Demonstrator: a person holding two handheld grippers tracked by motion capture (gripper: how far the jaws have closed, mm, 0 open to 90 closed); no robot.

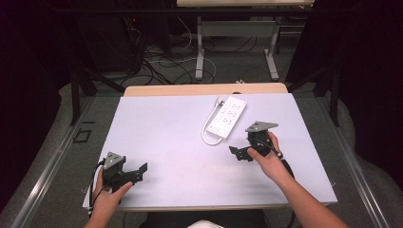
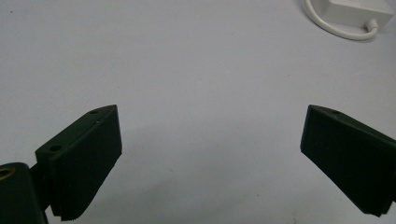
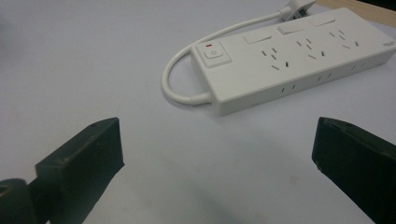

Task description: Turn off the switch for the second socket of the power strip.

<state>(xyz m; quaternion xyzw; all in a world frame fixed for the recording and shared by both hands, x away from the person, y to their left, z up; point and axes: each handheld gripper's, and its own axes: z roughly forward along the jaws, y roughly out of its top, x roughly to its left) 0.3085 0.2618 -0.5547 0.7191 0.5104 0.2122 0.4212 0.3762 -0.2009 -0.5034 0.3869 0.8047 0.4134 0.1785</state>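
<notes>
Bare table (image 1: 161, 142) lies open left of and nearer than the power strip (image 1: 228, 116); its looped cord (image 1: 207, 135) blocks its near end.

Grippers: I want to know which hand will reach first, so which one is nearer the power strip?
The right gripper: it sits just below the power strip, jaws open toward it. The left gripper is far off, near the table's front left.

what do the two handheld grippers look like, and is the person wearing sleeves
Both the left gripper and the right gripper are black, each with two wedge-shaped jaws carrying finely ribbed pads. Each is topped by a grey three-cornered plate, and a black cable trails from the left one. No sleeves show on the forearms, which are bare as far as the high view reaches.
</notes>
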